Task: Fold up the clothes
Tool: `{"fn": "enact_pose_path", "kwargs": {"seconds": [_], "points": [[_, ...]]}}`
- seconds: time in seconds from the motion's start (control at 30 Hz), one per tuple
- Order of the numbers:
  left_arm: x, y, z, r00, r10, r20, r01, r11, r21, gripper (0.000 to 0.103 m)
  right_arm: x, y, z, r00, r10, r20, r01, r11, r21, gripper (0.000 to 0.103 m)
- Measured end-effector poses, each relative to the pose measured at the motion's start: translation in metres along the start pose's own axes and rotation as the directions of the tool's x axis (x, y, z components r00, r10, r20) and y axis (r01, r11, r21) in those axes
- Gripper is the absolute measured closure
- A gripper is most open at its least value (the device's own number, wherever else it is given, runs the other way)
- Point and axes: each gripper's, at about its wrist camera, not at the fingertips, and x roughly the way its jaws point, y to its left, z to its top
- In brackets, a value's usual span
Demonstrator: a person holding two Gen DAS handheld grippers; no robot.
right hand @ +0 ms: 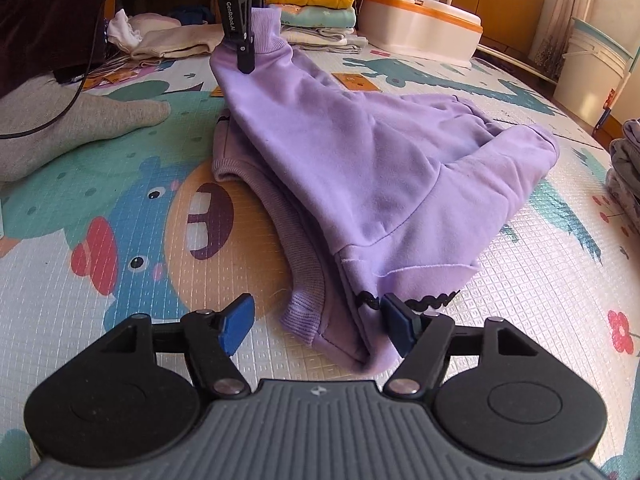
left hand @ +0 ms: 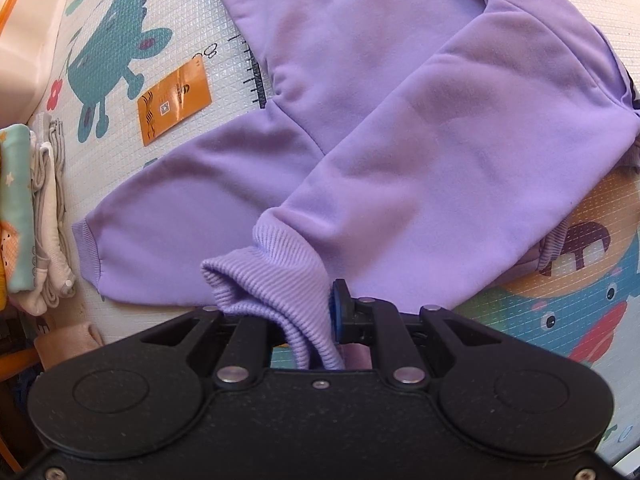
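Observation:
A lilac sweatshirt (left hand: 400, 92) lies on the cartoon play mat (left hand: 120, 20), sleeves spread. My left gripper (left hand: 296, 312) is shut on the ribbed cuff (left hand: 276, 276) of one sleeve and holds it lifted above the garment. In the right wrist view the left gripper (right hand: 244, 52) shows at top, pulling that sleeve (right hand: 320, 128) up and across. My right gripper (right hand: 316, 324) is open, low on the mat, its blue pads either side of the sweatshirt's ribbed hem corner (right hand: 308, 316). The other sleeve's cuff (left hand: 86, 248) lies flat at left.
An orange card (left hand: 174, 98) lies on the mat beside the sweatshirt. Folded clothes (right hand: 316, 4) and a white lidded bin (right hand: 420, 24) stand at the mat's far edge. A person's grey-socked foot (right hand: 80, 124) rests at left. A white bucket (right hand: 588, 76) stands at right.

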Motion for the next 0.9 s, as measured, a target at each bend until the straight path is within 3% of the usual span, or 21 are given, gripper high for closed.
{"fn": "enact_pose_path", "kwargs": {"seconds": [0.13, 0.2, 0.27, 0.43, 0.47, 0.53, 0.6, 0.67, 0.8, 0.9], "points": [[0.006, 0.004, 0.001, 1.0, -0.02, -0.007, 0.02, 0.999, -0.029, 0.093, -0.007, -0.002, 0.006, 1.0, 0.007, 0.002, -0.007, 1.0, -0.007, 0.04], [0.008, 0.006, 0.001, 0.999, -0.028, -0.016, 0.027, 0.999, -0.045, 0.085, -0.01, -0.003, 0.01, 1.0, -0.007, 0.03, 0.007, 1.0, -0.007, 0.041], [0.008, 0.012, 0.001, 0.999, -0.038, -0.021, 0.036, 0.997, -0.064, 0.05, -0.01, -0.002, 0.013, 0.998, -0.02, 0.057, 0.02, 1.0, -0.007, 0.041], [-0.015, 0.046, 0.009, 1.0, -0.012, 0.02, 0.016, 0.984, -0.177, 0.049, 0.008, 0.004, 0.009, 1.0, 0.0, 0.015, 0.0, 1.0, -0.019, 0.036], [-0.026, 0.051, 0.015, 0.998, 0.019, 0.058, -0.007, 0.981, -0.193, 0.049, 0.008, 0.005, 0.008, 1.0, -0.001, 0.015, 0.002, 1.0, -0.019, 0.036], [-0.044, 0.057, 0.032, 0.988, -0.002, 0.155, 0.037, 0.974, -0.222, 0.05, 0.008, 0.003, 0.01, 1.0, 0.002, 0.019, -0.002, 1.0, 0.0, 0.035], [-0.058, 0.06, 0.051, 0.967, -0.05, 0.25, 0.115, 0.962, -0.249, 0.05, 0.007, 0.003, 0.011, 1.0, -0.003, 0.03, 0.003, 1.0, 0.013, 0.035], [-0.062, 0.059, 0.077, 0.934, -0.12, 0.336, 0.216, 0.94, -0.265, 0.051, 0.006, 0.004, 0.012, 0.999, -0.017, 0.038, 0.017, 1.0, 0.013, 0.036], [-0.062, 0.054, 0.136, 0.838, -0.243, 0.489, 0.406, 0.876, -0.26, 0.051, 0.005, 0.005, 0.014, 0.997, -0.046, 0.055, 0.045, 0.999, 0.023, 0.037], [-0.05, 0.058, 0.178, 0.787, -0.284, 0.548, 0.479, 0.84, -0.253, 0.051, 0.005, 0.006, 0.014, 0.996, -0.063, 0.063, 0.061, 0.998, 0.03, 0.037]]}}
